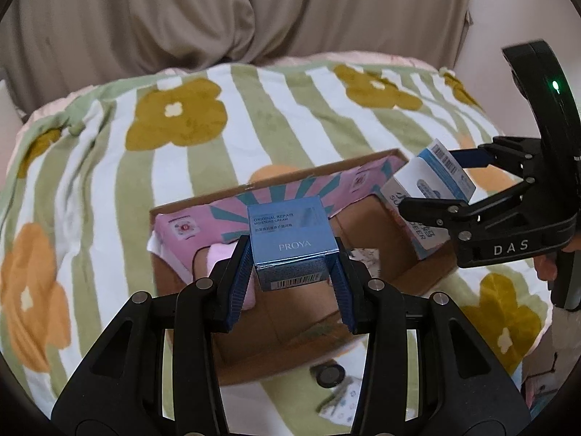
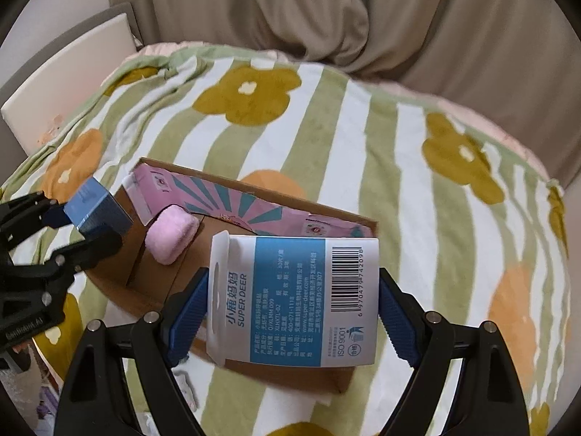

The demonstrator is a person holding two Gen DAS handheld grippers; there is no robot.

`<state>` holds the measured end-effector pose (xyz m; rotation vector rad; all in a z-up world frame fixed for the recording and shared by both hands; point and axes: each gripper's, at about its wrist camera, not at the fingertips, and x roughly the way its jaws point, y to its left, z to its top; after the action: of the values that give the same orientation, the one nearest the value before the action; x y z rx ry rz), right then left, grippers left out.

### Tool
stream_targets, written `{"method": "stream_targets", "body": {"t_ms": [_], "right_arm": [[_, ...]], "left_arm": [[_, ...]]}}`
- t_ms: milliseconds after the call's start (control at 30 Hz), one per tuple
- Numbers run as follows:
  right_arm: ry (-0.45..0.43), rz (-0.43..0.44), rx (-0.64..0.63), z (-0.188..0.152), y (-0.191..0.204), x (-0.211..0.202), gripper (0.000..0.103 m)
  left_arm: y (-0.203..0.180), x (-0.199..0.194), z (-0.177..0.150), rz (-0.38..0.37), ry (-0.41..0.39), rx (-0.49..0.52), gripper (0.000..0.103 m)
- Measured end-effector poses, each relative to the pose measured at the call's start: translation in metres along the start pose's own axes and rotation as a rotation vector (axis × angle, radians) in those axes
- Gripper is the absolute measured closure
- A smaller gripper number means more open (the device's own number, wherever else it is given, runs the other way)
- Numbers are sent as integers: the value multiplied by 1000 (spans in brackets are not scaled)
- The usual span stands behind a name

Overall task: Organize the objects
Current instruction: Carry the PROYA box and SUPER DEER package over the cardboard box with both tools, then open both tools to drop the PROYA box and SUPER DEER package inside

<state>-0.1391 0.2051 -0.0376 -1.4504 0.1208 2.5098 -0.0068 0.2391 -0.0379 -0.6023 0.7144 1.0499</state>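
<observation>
My left gripper (image 1: 294, 272) is shut on a small blue cream box (image 1: 290, 236), held over an open cardboard tray (image 1: 366, 225). My right gripper (image 2: 294, 312) is shut on a white and blue Super Deer box (image 2: 294, 298), gripped by its two sides above the tray's (image 2: 152, 283) right half. In the left wrist view the right gripper (image 1: 435, 181) and its white and blue box (image 1: 428, 196) hang over the tray's right end. In the right wrist view the left gripper (image 2: 69, 225) and the blue box (image 2: 96, 210) are at the tray's left end. A pink packet (image 2: 232, 203) leans along the tray's far wall, with a pink soft block (image 2: 170, 234) beside it.
The tray lies on a bed covered by a green-striped blanket (image 1: 283, 116) with flower prints. A beige curtain (image 1: 254, 11) hangs behind. A small round dark object (image 1: 328, 376) and a printed packet (image 1: 341, 403) lie on the blanket near the tray's front edge.
</observation>
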Motion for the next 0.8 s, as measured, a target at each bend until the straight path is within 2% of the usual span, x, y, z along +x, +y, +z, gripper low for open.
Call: {"method": "stream_targets", "body": {"t_ms": [200, 400, 533, 633, 667, 700, 767, 800], "right_arm": [[74, 22, 13, 12, -3, 35, 19], [100, 46, 44, 16, -9, 51, 19], [111, 53, 55, 16, -12, 59, 19], [116, 94, 81, 18, -16, 63, 18], [123, 115, 93, 19, -17, 64, 18], [132, 128, 110, 20, -19, 66, 18], [134, 121, 128, 21, -22, 68, 17], [123, 109, 132, 20, -23, 68, 15]], "left_arm": [[4, 39, 3, -23, 95, 27, 65], [5, 61, 2, -13, 148, 58, 65], [10, 69, 3, -3, 159, 47, 65], [10, 68, 5, -18, 142, 55, 64], [8, 68, 6, -11, 142, 65, 58], [7, 68, 7, 6, 143, 78, 34], [4, 64, 9, 44, 121, 100, 1], [3, 60, 8, 39, 98, 104, 0]]}}
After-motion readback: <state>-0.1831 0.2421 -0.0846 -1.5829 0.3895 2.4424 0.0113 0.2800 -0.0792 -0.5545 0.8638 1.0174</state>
